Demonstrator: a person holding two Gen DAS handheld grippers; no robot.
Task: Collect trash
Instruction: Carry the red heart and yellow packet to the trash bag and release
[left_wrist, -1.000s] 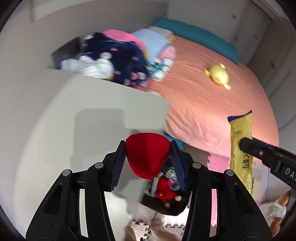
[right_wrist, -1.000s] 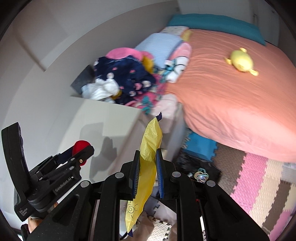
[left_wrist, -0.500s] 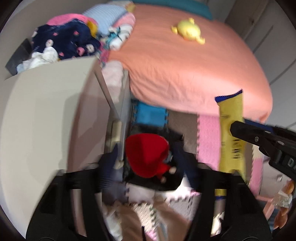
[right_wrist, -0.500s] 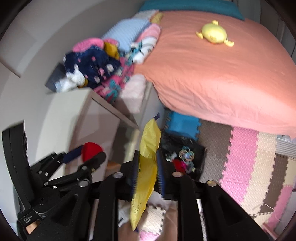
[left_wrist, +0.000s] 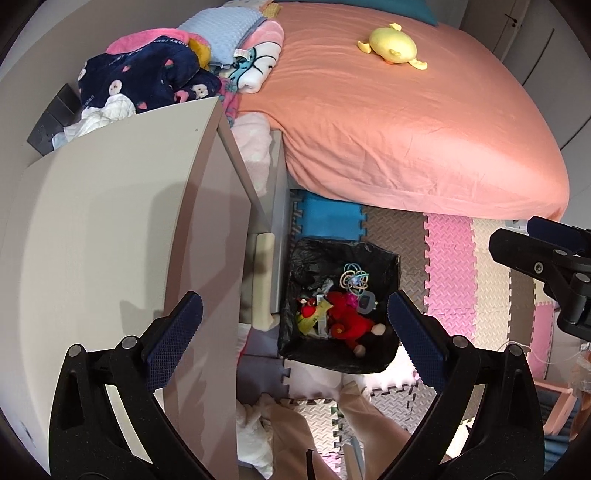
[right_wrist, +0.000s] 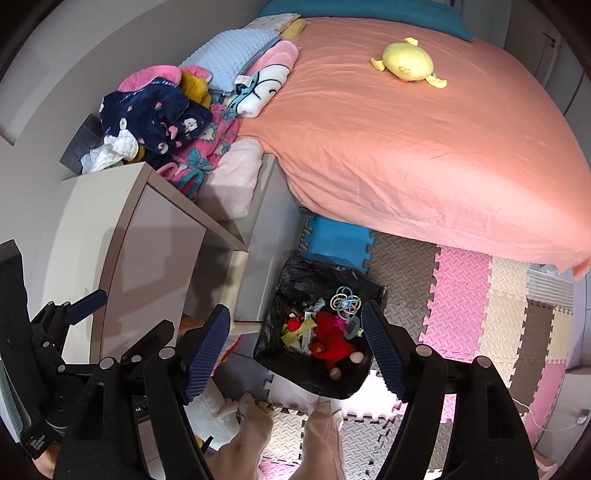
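Below spread jaws: crinkled black-lined bin (left_wrist: 384, 365), red plush (left_wrist: 345, 320), yellow wrapper (left_wrist: 313, 322).

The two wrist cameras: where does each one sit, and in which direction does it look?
Left wrist: on the left gripper, looking down at the trash bin beside the bed; its open fingers, the right gripper at the edge and the person's legs show.
Right wrist: on the right gripper, looking down at the same bin; its open fingers, the left gripper and legs show.
Shared: bin, bed, yellow plush toy, white cabinet.
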